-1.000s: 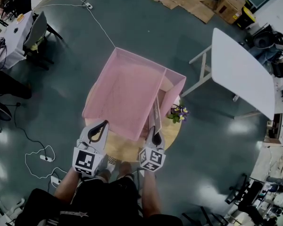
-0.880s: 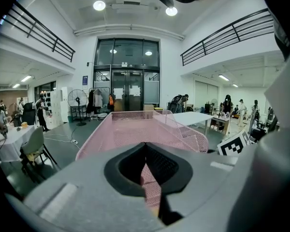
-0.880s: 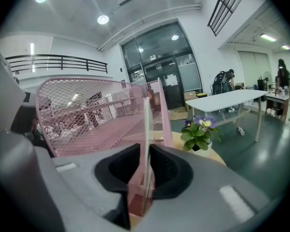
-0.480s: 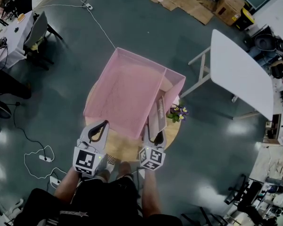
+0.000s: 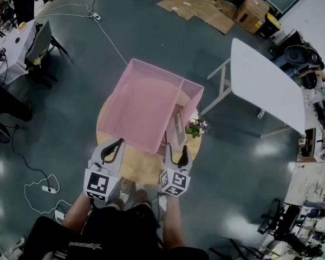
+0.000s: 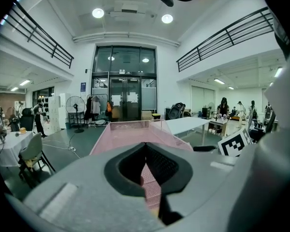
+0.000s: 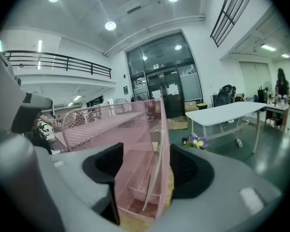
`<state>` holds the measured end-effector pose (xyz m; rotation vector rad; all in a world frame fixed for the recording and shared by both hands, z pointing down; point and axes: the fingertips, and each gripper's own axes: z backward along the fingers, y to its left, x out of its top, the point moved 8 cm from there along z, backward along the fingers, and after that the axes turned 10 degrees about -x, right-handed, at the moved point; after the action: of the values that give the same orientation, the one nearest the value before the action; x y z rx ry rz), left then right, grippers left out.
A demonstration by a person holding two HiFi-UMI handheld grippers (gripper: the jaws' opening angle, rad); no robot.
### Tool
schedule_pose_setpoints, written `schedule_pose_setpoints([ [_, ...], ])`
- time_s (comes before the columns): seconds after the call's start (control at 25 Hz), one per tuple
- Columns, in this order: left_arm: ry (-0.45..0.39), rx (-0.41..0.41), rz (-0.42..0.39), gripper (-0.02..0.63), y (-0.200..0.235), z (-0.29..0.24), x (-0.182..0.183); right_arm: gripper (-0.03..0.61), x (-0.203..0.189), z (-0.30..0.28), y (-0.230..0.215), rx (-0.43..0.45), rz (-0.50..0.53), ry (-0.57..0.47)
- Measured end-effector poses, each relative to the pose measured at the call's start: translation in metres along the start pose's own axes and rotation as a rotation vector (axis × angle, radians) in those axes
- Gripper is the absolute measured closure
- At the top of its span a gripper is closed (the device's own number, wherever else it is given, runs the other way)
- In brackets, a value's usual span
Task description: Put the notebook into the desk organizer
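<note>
Left hand-held gripper (image 5: 115, 148) is hovering at the desk's (image 5: 135, 169) near edge, jaws together, empty. Right hand-held gripper's (image 5: 177, 151) jaws have just been opening and are standing apart, pads clear of the notebook (image 7: 153, 178). The notebook is standing on edge in the pink mesh desk organizer's (image 5: 146, 107) narrow right compartment, so placement is looking done.

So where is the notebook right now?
In the head view the notebook stands leaning in the narrow right-hand compartment of the pink organizer on the round table, just left of the little purple flowers.
</note>
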<state>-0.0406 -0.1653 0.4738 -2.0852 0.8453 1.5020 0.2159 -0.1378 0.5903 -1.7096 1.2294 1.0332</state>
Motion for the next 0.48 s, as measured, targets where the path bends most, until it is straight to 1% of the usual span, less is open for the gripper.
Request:
schedule_pose_setpoints([
  [0.36,-0.085,-0.026,-0.049,0.603,-0.011,0.026,0.019,0.284,0.037,0.045,0.006,-0.009,0.057,-0.074],
  [0.48,-0.11,-0.041,-0.06,0.603,-0.017,0.034,0.024,0.284,0.051,0.065,0.009,0.014,0.061,-0.097],
])
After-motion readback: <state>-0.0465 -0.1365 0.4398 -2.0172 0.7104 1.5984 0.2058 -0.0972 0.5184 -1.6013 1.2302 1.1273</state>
